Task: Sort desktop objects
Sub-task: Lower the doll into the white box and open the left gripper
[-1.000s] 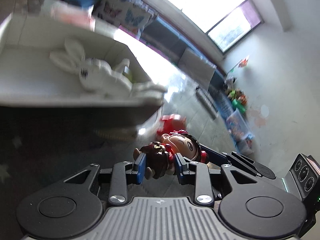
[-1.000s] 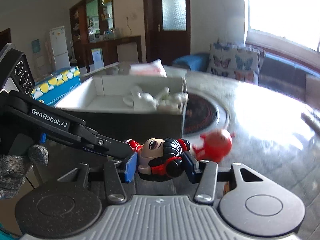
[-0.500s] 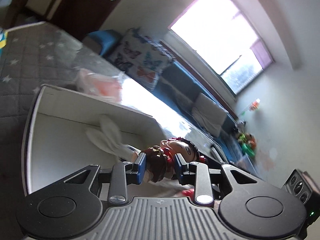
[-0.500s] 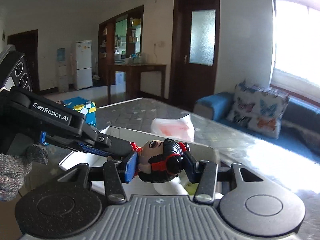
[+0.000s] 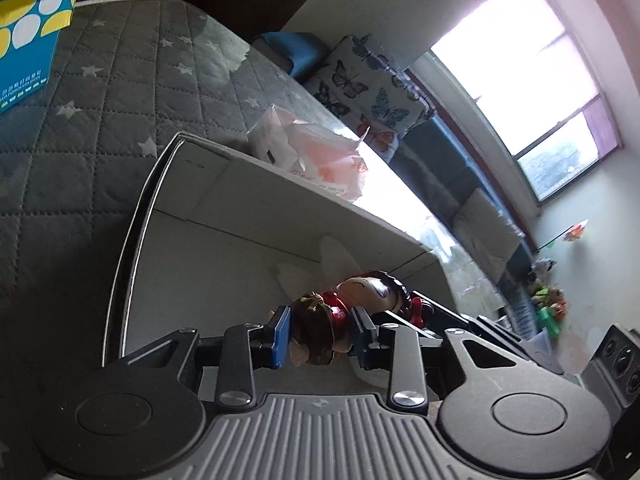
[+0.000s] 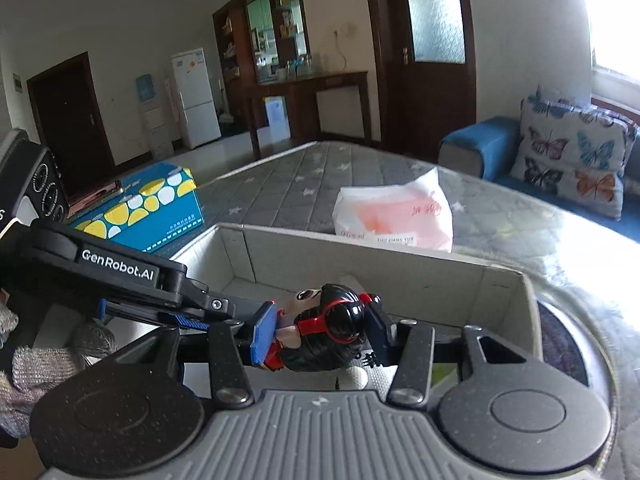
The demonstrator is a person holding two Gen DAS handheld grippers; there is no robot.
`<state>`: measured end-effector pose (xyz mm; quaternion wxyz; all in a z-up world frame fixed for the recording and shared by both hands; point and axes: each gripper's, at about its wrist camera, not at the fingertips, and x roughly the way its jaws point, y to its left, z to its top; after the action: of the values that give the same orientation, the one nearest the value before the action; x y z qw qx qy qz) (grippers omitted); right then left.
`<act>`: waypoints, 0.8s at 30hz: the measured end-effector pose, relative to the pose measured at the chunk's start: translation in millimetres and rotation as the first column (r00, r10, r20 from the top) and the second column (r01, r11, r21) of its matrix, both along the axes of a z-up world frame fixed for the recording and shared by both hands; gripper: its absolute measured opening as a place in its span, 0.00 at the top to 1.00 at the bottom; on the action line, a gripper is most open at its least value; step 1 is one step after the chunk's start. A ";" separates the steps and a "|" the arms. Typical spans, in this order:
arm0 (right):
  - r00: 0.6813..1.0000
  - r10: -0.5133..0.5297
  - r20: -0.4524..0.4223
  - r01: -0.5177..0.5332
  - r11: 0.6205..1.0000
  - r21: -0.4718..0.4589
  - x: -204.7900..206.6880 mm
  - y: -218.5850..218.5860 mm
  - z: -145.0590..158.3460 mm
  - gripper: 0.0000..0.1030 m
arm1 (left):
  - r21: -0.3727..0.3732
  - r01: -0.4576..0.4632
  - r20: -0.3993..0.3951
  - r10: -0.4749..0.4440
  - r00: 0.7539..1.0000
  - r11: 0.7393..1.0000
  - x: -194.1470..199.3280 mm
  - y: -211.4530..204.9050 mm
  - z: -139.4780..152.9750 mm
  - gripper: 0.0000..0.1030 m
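Left wrist view: my left gripper [image 5: 320, 334] clamps the doll figure's [image 5: 320, 336] dark body above the open white box [image 5: 192, 184]; its head lies toward my right gripper. Right wrist view: my right gripper [image 6: 320, 336] pinches the doll's black-haired head [image 6: 336, 328] over that box [image 6: 360, 256]; a pink-white bag [image 6: 396, 212] sits just behind it.

Both grippers, left [image 5: 320, 334] and right [image 6: 320, 334], are clamped, fingers converging.

Legible marking: "GenRobot.AI" in white on the black arm of the left gripper [image 6: 264, 330]; print on the blue box [image 6: 156, 216] and white bag [image 6: 394, 216] is unreadable.
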<state>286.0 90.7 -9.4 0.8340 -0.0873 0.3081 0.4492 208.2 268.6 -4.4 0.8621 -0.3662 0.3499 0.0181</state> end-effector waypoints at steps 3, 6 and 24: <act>1.000 0.006 0.007 -0.006 0.999 -0.034 -3.1 2.2 -5.9 0.54 | 0.055 0.020 -0.012 -0.019 1.000 0.998 2.2 -10.1 2.3 0.66; 1.000 0.008 0.008 -0.007 0.998 -0.065 -4.9 2.1 -11.0 0.55 | 0.087 0.017 -0.014 -0.016 1.000 0.996 1.3 -16.8 4.3 0.66; 0.996 -0.019 0.088 0.021 1.000 -0.019 -50.1 -40.8 9.6 0.37 | 0.193 0.037 0.058 -0.049 0.997 0.981 -26.8 -55.8 32.9 0.66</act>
<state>235.9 49.8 0.1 0.8502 -0.1121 0.2766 0.4337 181.4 212.8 28.4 0.9040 -0.2743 0.3272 0.0218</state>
